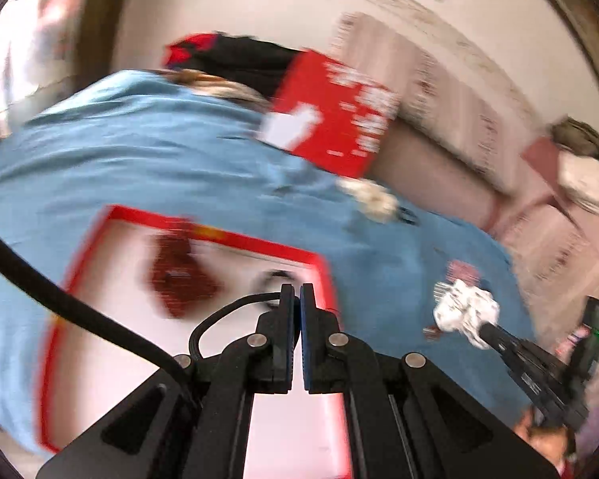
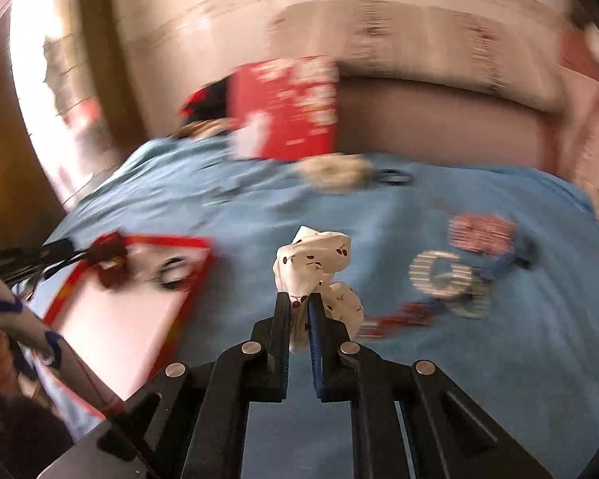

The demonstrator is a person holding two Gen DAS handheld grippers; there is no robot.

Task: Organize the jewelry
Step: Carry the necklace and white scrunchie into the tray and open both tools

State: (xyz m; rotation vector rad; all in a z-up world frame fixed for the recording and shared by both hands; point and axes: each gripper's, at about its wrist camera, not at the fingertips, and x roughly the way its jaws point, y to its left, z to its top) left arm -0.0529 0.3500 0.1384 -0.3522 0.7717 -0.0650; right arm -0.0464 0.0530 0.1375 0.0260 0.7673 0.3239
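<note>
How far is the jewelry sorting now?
Done: a dark red item and a black ring lie in the red-rimmed tray. In hand: right tongs grip a white cherry-print scrunchie. Left: several pieces on the blue cloth, like the striped scrunchie.

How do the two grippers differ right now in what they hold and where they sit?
The right gripper has its jaws clamped on a white cherry-print scrunchie; the left gripper is shut with nothing visible between its jaws. The left gripper is over the red-edged white tray, while the right gripper is over the bare blue cloth. Both are black, two-fingered and angled downward.
</note>
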